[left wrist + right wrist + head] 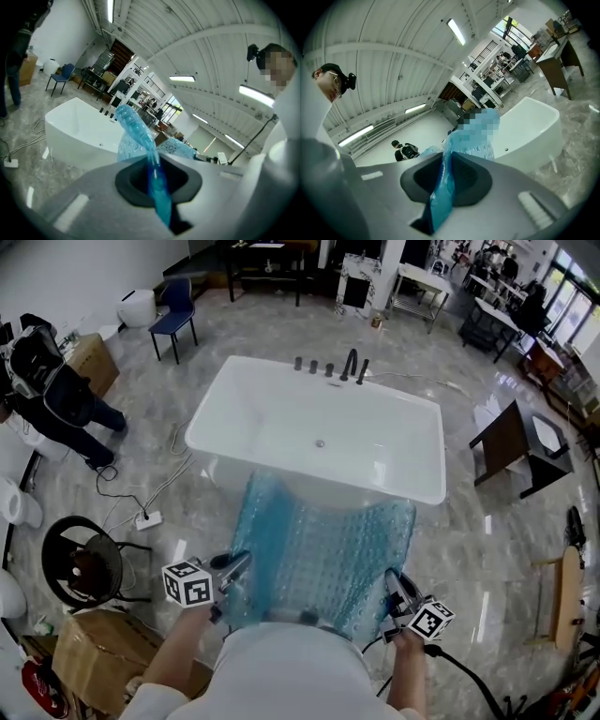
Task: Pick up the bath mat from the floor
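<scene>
In front of the white freestanding bathtub (272, 409), the translucent blue bubble-textured bath mat (323, 554) is held spread out between both grippers, close to the person's torso. Its near edge is up off the grey marble-look floor (487, 540).

Left gripper (232, 570): jaws fully clamped on the mat's near-left corner. The left gripper view shows a thin blue edge sandwiched between the pads and running up out of them.

Right gripper (398, 592): jaws closed on the near-right corner, with a slightly thicker fold of mat pinched between the pads. Both grips look solid, with no gap at either pad.

In the head view the mat's far edge overlaps the tub's near rim. Can't tell whether it touches the tub or the floor there.

Surroundings:
- Black faucet fittings (349, 365) sit on the tub's far rim.
- A blue chair (175, 315) stands beyond the tub's far-left corner.
- A black round fan (80, 559) and a brown cardboard box (89, 652) are to the person's left.
- A white power strip (147, 518) lies on the floor between the fan and the tub.
- A person in dark clothes (61, 395) stands at far left, well apart from the mat.
</scene>
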`<state>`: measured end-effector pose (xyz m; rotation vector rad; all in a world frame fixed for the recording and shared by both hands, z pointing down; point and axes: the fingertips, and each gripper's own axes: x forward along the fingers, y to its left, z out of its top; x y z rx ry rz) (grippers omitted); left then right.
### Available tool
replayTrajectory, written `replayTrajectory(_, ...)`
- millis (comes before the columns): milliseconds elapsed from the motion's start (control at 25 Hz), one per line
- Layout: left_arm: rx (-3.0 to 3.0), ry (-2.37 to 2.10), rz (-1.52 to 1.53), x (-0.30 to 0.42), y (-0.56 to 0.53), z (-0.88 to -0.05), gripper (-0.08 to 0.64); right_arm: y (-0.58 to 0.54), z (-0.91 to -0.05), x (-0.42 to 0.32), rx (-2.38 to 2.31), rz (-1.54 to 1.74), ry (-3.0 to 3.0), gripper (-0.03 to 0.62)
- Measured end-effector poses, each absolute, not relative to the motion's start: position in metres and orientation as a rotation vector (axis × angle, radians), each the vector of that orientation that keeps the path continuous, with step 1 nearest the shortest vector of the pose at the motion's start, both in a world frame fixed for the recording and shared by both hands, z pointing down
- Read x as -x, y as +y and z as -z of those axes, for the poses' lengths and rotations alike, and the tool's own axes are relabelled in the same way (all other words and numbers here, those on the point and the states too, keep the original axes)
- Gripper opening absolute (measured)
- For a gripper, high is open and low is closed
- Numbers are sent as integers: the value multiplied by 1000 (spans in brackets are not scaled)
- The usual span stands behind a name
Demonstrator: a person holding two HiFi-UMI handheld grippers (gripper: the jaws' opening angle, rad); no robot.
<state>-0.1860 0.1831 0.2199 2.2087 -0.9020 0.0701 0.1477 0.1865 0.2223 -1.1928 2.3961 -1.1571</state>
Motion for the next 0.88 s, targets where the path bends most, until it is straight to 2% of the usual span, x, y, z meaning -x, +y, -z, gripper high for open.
replayTrajectory(880, -2200, -891, -5, 198, 183, -212, 12, 196, -214, -144, 1217, 1130, 2395, 48)
